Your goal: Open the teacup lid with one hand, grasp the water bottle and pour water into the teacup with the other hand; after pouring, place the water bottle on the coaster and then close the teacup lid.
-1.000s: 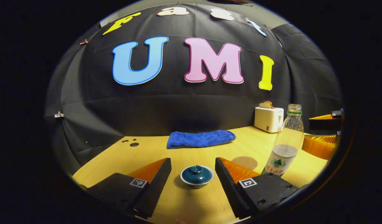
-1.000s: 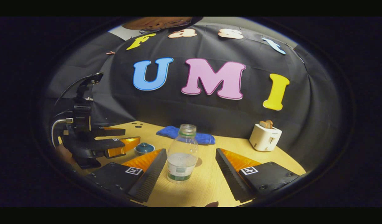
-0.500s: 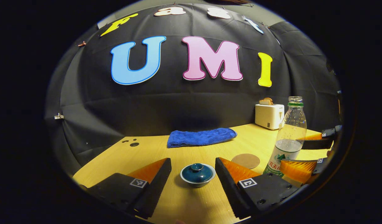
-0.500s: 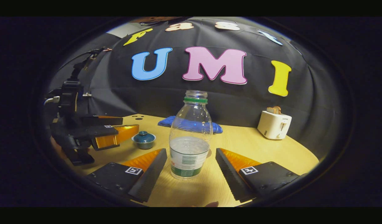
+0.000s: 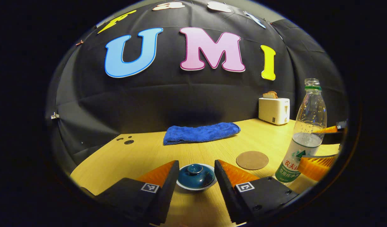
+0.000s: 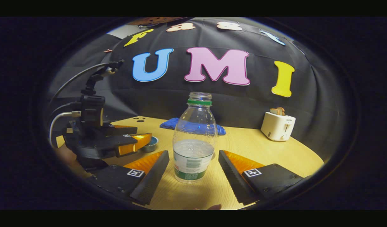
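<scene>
the left gripper (image 5: 195,172) has its fingers apart around the lidded teacup (image 5: 196,176) while the right gripper (image 6: 193,167) has its fingers apart around the upright bottle (image 6: 193,148) on the table (image 5: 155,151).

- Glossy glazed teacup lid (image 5: 195,177)
- Clear, shiny plastic water bottle (image 6: 194,138)
- Matt, cork-like coaster (image 5: 252,160)
- Fluffy blue cloth towel (image 5: 201,132)
- Smooth wood-grain table (image 5: 143,154)

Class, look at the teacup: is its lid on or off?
On. The dark blue lid sits on the teacup, knob up, between the open left gripper fingers.
</scene>
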Available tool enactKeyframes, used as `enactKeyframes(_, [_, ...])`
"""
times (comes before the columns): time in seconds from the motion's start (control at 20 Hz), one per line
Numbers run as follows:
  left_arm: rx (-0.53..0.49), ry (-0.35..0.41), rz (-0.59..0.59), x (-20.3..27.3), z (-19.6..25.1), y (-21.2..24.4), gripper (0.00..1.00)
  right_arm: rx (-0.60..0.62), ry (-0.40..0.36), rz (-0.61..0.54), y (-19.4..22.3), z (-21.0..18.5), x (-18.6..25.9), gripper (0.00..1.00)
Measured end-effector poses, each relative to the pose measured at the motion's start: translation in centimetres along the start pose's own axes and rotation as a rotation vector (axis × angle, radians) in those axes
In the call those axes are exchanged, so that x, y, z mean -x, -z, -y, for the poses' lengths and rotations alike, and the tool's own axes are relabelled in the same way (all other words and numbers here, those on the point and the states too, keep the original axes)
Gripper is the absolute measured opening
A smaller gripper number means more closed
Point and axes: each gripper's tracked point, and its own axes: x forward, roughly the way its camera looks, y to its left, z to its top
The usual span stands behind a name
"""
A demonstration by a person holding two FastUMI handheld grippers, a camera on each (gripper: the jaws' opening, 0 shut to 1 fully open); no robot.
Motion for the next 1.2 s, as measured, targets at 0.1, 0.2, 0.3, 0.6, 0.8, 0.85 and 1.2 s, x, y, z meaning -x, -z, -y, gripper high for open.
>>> enactKeyframes(0.1, [-0.006, -0.002, -0.014, -0.4, -0.1, 0.4, 0.68, 0.001, 0.001, 0.001, -0.1, -0.1, -0.1, 0.98])
enactKeyframes(0.2, [-0.019, 0.006, -0.006, -0.7, 0.0, 0.2, 0.68, 0.001, -0.001, -0.004, 0.1, -0.4, -0.1, 0.98])
enactKeyframes(0.3, [-0.033, 0.016, -0.017, -0.9, 0.2, 0.6, 0.64, 0.003, -0.001, -0.010, 0.2, -0.5, -0.2, 0.98])
enactKeyframes(0.6, [-0.031, 0.008, -0.017, -1.1, -0.2, 0.4, 0.36, -0.002, 0.009, -0.018, 0.5, -0.2, -0.7, 0.98])
enactKeyframes(0.8, [0.021, 0.007, 0.016, -0.1, -0.8, -0.7, 0.29, -0.005, 0.008, -0.019, 0.8, -0.2, -1.0, 0.98])
enactKeyframes(0.85, [0.030, 0.004, 0.034, 0.4, -1.1, -1.6, 0.28, -0.006, 0.007, -0.021, 0.9, -0.3, -1.1, 0.96])
enactKeyframes(1.2, [0.050, -0.036, 0.073, 2.9, -3.8, -4.8, 0.29, -0.002, 0.010, -0.058, 3.0, -0.4, -1.8, 0.98])
